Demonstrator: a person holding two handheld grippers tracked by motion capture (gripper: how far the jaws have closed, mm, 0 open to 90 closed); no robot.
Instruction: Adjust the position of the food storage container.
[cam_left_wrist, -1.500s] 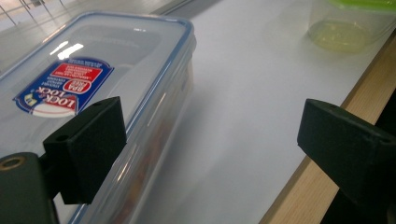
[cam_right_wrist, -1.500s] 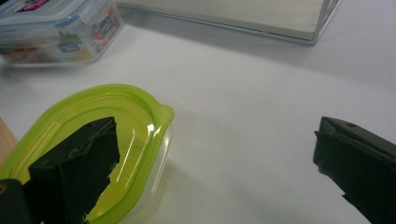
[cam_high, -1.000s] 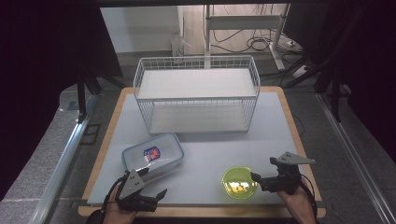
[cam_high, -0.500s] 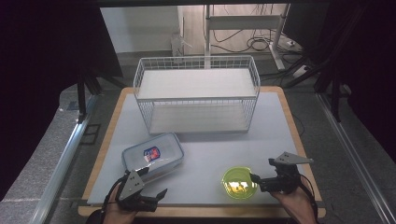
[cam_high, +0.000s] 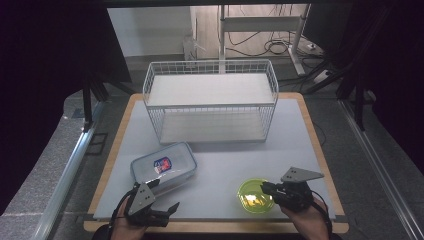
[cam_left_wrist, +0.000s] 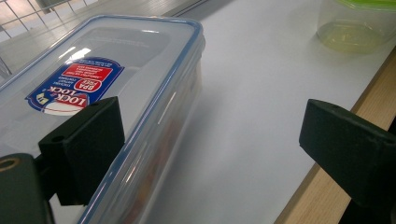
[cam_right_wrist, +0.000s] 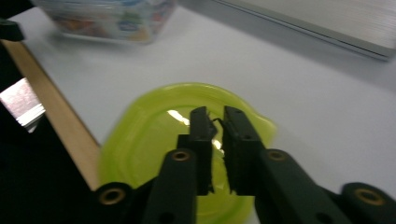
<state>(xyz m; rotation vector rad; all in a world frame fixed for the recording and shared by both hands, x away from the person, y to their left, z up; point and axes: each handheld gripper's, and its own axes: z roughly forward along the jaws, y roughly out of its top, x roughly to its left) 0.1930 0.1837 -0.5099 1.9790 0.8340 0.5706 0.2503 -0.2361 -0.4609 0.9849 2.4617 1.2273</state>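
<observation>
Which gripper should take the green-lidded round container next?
Right. The right gripper is already at the round container, jaws closed over its lid. The left gripper sits open beside the rectangular box.

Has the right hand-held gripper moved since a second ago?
Yes. The right hand-held gripper has crept left over the green bowl, toward the clear container, and its jaws have just closed.

Readable text stands on one item: the clear rectangular container (cam_left_wrist: 107, 88) near the front-left corner of the table (cam_high: 300, 135). The oval sticker (cam_left_wrist: 74, 85) on its lid, upside down in the left gripper view, reads "LOCK" twice on its blue field and "BPA FREE" on its red panel; the smaller print is too fine to read.
</observation>
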